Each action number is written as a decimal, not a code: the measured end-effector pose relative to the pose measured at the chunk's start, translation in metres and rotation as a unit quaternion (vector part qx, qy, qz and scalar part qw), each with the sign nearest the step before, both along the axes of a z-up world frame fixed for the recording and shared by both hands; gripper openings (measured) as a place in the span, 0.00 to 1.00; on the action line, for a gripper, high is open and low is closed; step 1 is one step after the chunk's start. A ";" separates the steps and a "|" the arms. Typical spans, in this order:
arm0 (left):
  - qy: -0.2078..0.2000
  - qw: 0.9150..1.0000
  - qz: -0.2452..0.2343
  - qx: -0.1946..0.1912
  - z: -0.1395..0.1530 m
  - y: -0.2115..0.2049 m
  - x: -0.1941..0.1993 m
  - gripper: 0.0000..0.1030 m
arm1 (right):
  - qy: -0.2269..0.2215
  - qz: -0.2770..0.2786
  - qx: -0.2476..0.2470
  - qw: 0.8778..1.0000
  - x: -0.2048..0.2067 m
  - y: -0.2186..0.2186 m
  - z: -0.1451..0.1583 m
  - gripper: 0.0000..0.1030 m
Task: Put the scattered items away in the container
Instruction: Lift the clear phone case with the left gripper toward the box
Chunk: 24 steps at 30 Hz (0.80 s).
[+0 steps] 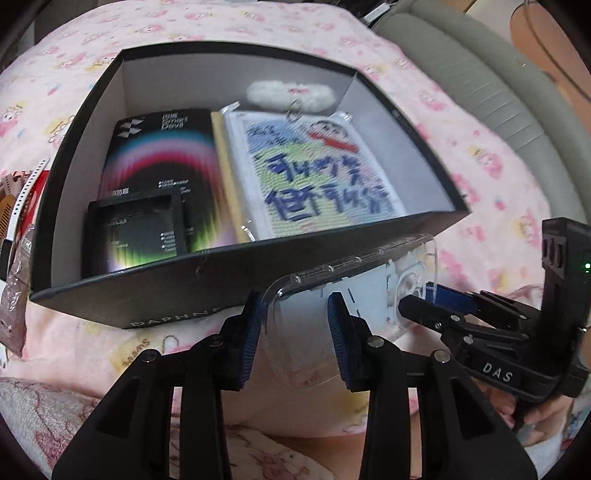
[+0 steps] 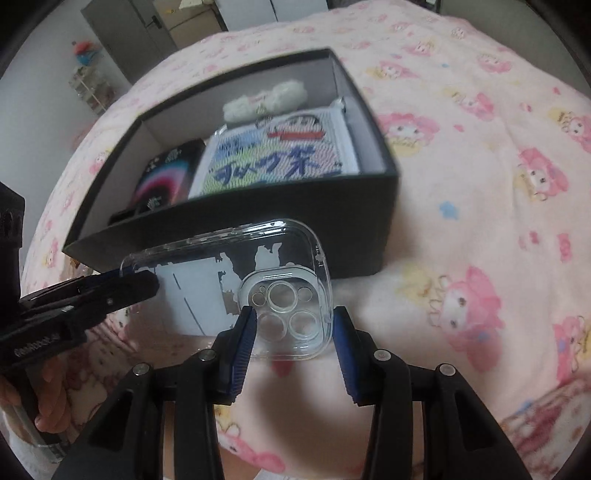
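Observation:
A clear phone case (image 1: 354, 295) (image 2: 236, 280) hangs in the air just in front of the black box (image 1: 166, 295) (image 2: 295, 218). My left gripper (image 1: 295, 332) (image 2: 147, 284) is shut on its plain end. My right gripper (image 2: 291, 332) (image 1: 417, 299) is shut on its camera-cutout end. The box holds a black package with a rainbow arc (image 1: 162, 155) (image 2: 166, 177), a smaller black package (image 1: 136, 232), a knitted cartoon pouch (image 1: 314, 170) (image 2: 280, 155) and a white fluffy item (image 1: 288, 94) (image 2: 264, 98).
The box sits on a pink cartoon-print blanket (image 2: 480, 184) (image 1: 491, 177). Wrapped packets and a comb (image 1: 14, 236) lie left of the box. A grey padded edge (image 1: 480, 74) runs along the far right. A cabinet (image 2: 147, 29) stands beyond the bed.

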State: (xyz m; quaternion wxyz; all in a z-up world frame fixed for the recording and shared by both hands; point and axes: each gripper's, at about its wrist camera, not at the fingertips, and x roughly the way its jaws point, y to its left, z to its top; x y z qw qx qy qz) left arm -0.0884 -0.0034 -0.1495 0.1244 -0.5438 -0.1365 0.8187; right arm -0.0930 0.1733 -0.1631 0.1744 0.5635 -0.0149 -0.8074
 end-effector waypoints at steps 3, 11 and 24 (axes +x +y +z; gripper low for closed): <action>-0.001 1.000 0.010 0.015 -0.001 -0.005 0.001 0.35 | -0.006 -0.001 -0.005 1.000 -0.001 0.002 0.000 0.38; 0.001 0.999 0.033 0.030 0.001 -0.012 0.002 0.35 | -0.015 -0.036 -0.079 0.996 -0.017 0.024 0.008 0.38; 0.080 0.997 0.013 0.020 0.024 0.001 0.011 0.40 | 0.085 -0.026 -0.094 0.992 -0.008 0.022 0.047 0.38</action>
